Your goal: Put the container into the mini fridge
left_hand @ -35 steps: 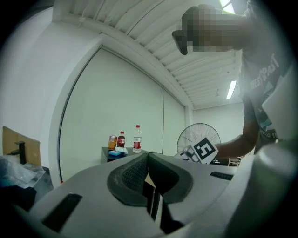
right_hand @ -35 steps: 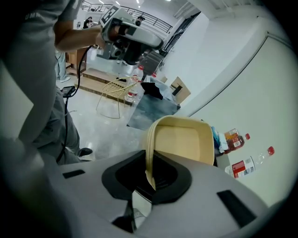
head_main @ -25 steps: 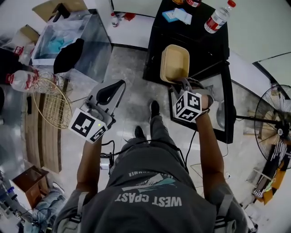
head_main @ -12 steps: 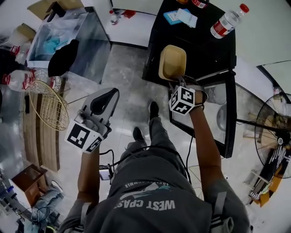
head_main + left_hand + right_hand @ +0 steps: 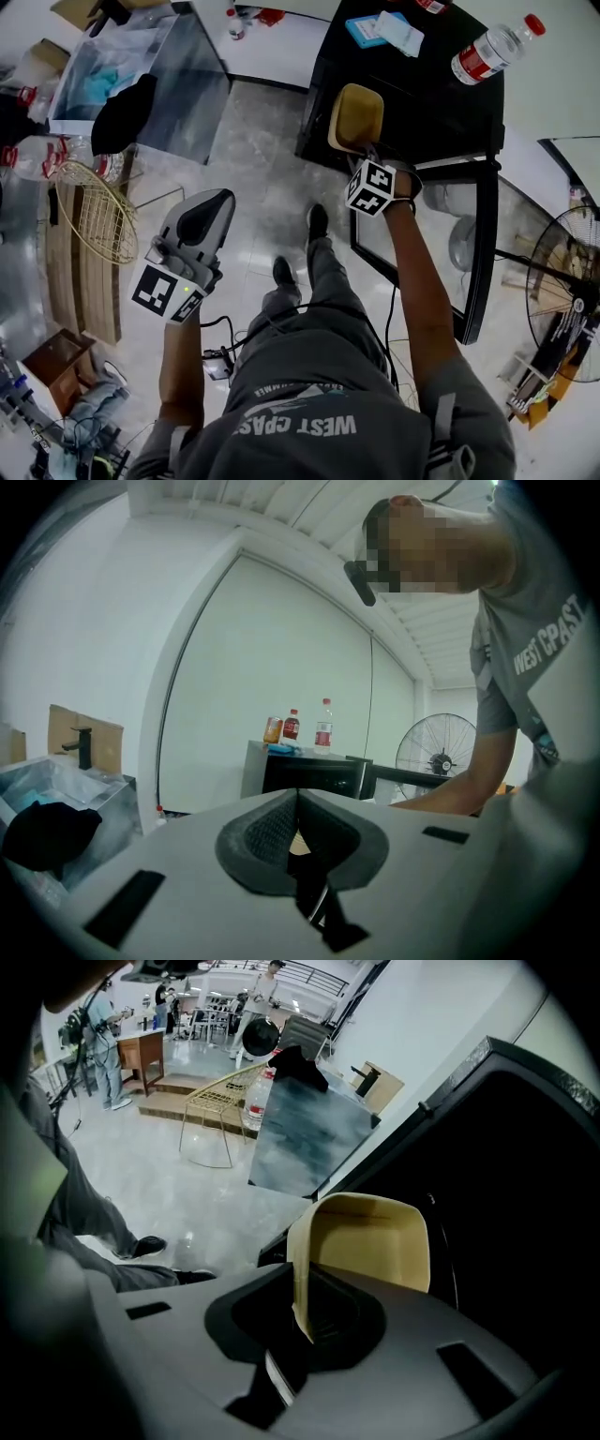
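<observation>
As the right gripper (image 5: 368, 156) is nipped on just the thin rim of the container (image 5: 356, 116), tilted at the mini fridge (image 5: 417, 98) front, it may slip out or clip the opening's edge going in.

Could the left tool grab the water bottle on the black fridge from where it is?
Probably not. The left tool hangs shut over the floor, apart from the fridge; the water bottle stands at the top's far side, beyond the right tool holding the container.
</observation>
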A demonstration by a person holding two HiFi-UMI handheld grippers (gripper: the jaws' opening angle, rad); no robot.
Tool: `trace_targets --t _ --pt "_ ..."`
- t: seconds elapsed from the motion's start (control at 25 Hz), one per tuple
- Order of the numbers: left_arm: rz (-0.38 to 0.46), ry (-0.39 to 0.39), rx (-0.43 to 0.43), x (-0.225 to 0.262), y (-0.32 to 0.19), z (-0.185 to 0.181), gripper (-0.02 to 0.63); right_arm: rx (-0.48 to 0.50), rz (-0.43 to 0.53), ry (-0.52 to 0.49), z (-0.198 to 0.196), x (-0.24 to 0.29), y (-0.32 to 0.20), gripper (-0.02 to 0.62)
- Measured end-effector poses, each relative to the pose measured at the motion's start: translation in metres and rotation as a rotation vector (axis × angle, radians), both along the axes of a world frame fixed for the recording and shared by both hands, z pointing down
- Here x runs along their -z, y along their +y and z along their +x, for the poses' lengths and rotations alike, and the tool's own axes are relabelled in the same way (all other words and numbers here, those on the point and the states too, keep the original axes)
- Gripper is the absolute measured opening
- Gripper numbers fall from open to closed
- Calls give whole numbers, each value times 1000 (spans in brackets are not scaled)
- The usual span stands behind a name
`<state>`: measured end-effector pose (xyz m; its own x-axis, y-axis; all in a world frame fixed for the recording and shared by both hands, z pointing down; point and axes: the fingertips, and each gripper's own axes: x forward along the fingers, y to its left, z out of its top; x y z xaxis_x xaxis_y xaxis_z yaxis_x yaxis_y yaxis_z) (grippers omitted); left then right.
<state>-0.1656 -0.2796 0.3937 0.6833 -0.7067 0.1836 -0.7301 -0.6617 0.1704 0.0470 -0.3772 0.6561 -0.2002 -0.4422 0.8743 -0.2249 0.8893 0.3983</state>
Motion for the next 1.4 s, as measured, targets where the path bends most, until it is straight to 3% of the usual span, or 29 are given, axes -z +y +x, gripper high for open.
trace_targets --t 0.64,1.4 --pt "-91 -21 16 -44 -10 -2 17 1 -31 65 13 -73 -47 57" --pt "-149 -23 18 -77 -27 6 17 6 48 97 22 -100 -95 77"
